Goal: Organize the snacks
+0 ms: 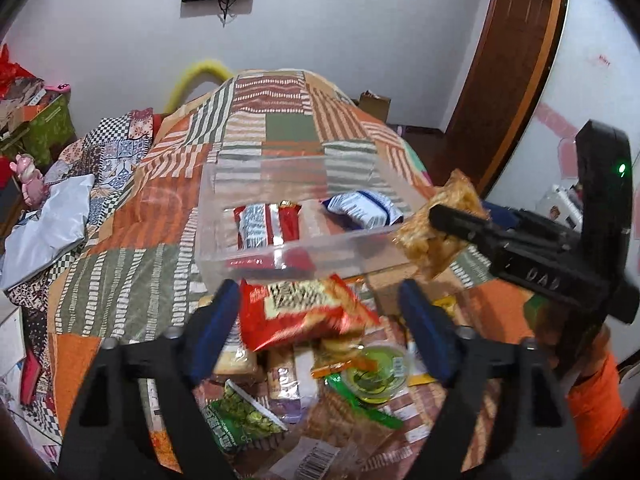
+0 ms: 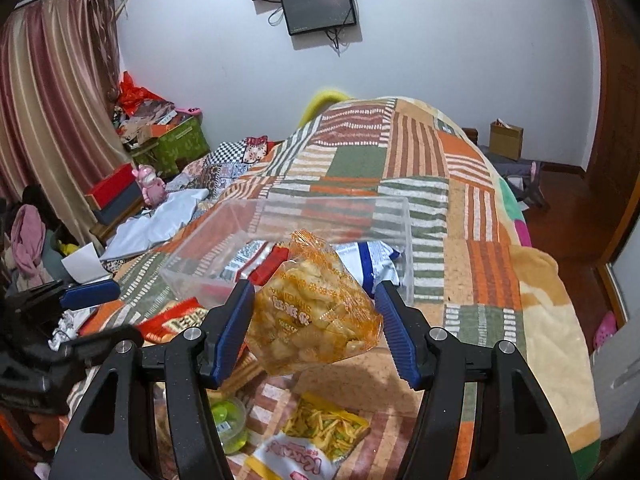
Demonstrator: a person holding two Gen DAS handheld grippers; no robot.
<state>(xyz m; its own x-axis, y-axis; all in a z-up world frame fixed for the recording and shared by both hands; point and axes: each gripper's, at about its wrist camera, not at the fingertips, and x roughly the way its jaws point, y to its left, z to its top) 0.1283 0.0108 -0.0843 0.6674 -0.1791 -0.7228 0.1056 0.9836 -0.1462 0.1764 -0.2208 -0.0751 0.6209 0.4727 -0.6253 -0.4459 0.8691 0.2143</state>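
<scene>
Right wrist view shows our right tongs (image 2: pixel 316 320) clenched on a clear bag of yellow puffed snacks (image 2: pixel 312 320), held in the air just before the near wall of the clear plastic bin (image 2: pixel 392 216) on the bed (image 2: pixel 460 208). Two packets already lie inside the bin. Our left tongs (image 1: pixel 320 332) are released, hovering over a red snack packet (image 1: pixel 296 312) in the pile. We judge the step as carrying the bag to the bin; next we must lift it over the rim and release.
</scene>
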